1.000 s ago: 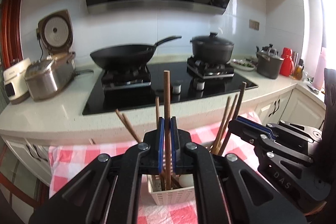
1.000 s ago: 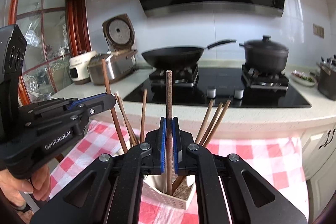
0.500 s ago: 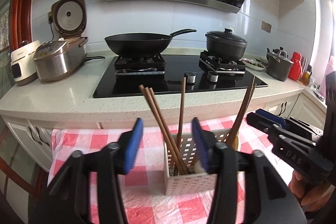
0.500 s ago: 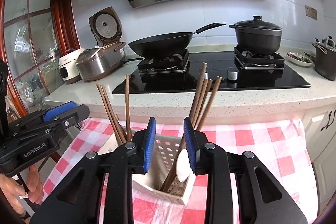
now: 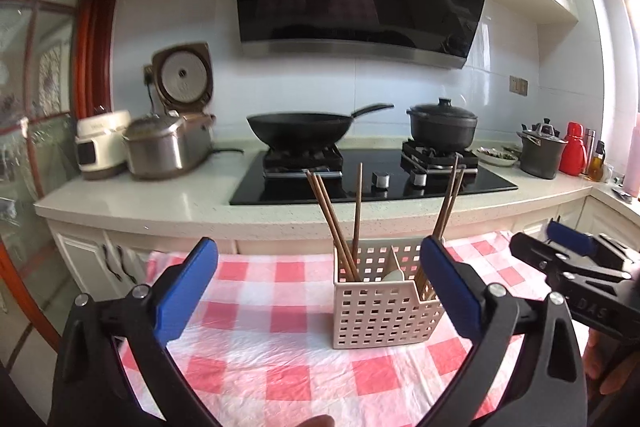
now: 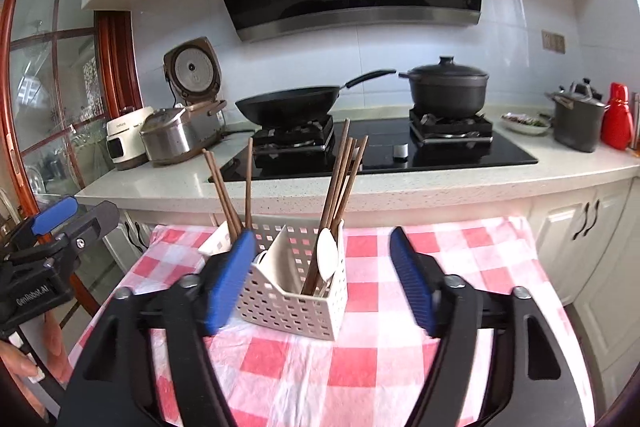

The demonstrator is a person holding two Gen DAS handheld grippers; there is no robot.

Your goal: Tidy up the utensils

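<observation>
A white perforated utensil caddy (image 5: 380, 311) stands on a red-and-white checked cloth (image 5: 280, 347); it also shows in the right wrist view (image 6: 296, 299). Brown chopsticks (image 5: 332, 223) lean in its left compartment and more chopsticks (image 6: 340, 179) in its right one, with a white spoon (image 6: 327, 255). My left gripper (image 5: 320, 291) is wide open and empty, in front of the caddy. My right gripper (image 6: 322, 275) is wide open and empty, in front of the caddy. Each gripper shows at the edge of the other's view.
Behind the cloth-covered table runs a counter (image 5: 160, 195) with a black hob, a wok (image 5: 298, 127), a lidded pot (image 5: 442, 125), rice cookers (image 5: 168, 143) at left, and a pot and a red flask (image 5: 574, 149) at right. White cabinets (image 6: 580, 247) stand below.
Both grippers let go of a chopstick each into the caddy, opened wide and drew back from it.
</observation>
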